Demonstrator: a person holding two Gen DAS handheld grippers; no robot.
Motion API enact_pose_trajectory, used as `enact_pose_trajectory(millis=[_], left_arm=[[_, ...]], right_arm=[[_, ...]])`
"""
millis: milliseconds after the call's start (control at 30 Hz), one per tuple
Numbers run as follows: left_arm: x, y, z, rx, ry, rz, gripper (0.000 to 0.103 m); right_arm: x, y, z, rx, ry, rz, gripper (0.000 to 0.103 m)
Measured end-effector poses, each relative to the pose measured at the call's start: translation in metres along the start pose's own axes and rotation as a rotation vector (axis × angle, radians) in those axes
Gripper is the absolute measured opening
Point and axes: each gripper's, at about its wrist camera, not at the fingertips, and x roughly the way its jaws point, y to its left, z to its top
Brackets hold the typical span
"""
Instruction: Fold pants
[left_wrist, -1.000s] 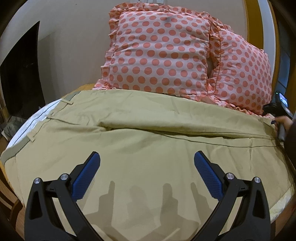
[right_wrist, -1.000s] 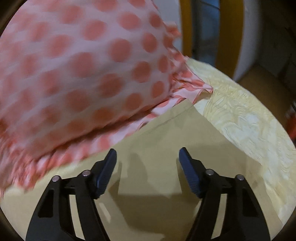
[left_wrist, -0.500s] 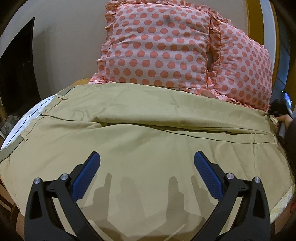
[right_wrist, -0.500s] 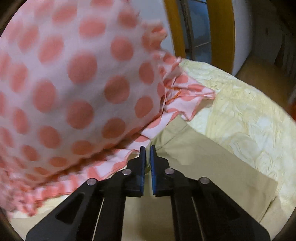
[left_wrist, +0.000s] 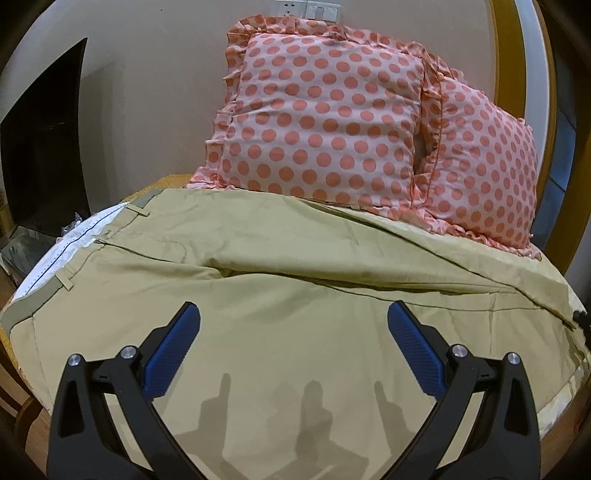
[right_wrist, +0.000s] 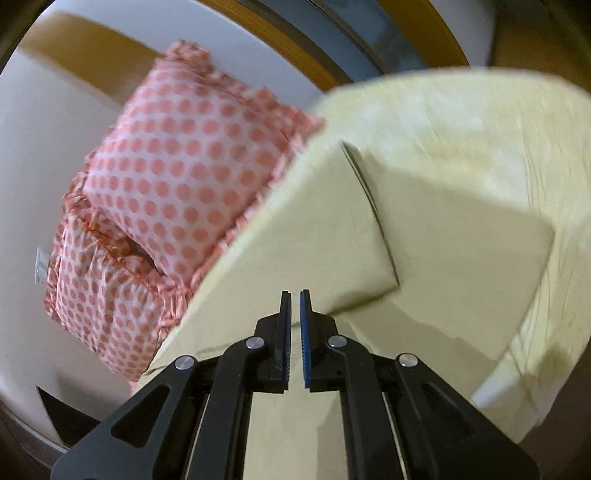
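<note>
Khaki pants (left_wrist: 295, 280) lie spread across the bed, waistband (left_wrist: 33, 299) at the left, legs running to the right. My left gripper (left_wrist: 291, 354) is open and empty, hovering over the near leg. My right gripper (right_wrist: 294, 332) is shut on the far leg's hem end and holds the lifted leg (right_wrist: 325, 236) above the other leg's end (right_wrist: 461, 251). The view is tilted and blurred.
Two pink pillows with orange dots (left_wrist: 325, 122) (left_wrist: 484, 162) lean against the wall behind the pants; they also show in the right wrist view (right_wrist: 177, 170). A pale yellow bedsheet (right_wrist: 480, 122) covers the bed. A dark cabinet (left_wrist: 44, 147) stands at the left.
My right gripper closed on the far leg's hem, then lifted and swung it away from the pillow. In the left view the far leg's right end has risen; the left gripper stays open.
</note>
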Motion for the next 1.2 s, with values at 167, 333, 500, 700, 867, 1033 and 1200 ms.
enact_pose_trajectory(millis=[167, 333, 500, 700, 867, 1033, 1200], left_arm=[[-0.009, 0.013, 0.004, -0.034, -0.012, 0.036, 0.101], [-0.007, 0.025, 0.009, -0.073, -0.018, 0.033, 0.101], [0.000, 0.028, 0.021, -0.066, -0.016, -0.007, 0.101], [0.016, 0.057, 0.053, -0.129, -0.008, -0.062, 0.101], [0.077, 0.082, 0.093, -0.252, 0.119, -0.085, 0.100], [0.156, 0.088, 0.115, -0.315, 0.278, -0.053, 0.084], [0.226, 0.087, 0.122, -0.353, 0.380, 0.031, 0.071]], right_arm=[[-0.010, -0.006, -0.014, 0.028, 0.028, 0.004, 0.048], [0.002, -0.003, -0.014, 0.048, 0.027, 0.001, 0.047], [0.033, 0.001, 0.001, -0.009, -0.013, -0.047, 0.003], [-0.029, -0.004, -0.006, -0.041, -0.203, 0.176, 0.002], [-0.051, -0.004, -0.008, -0.065, -0.247, 0.219, 0.002], [-0.048, -0.005, -0.003, -0.061, -0.245, 0.231, 0.002], [-0.041, -0.010, -0.004, -0.055, -0.228, 0.225, 0.002]])
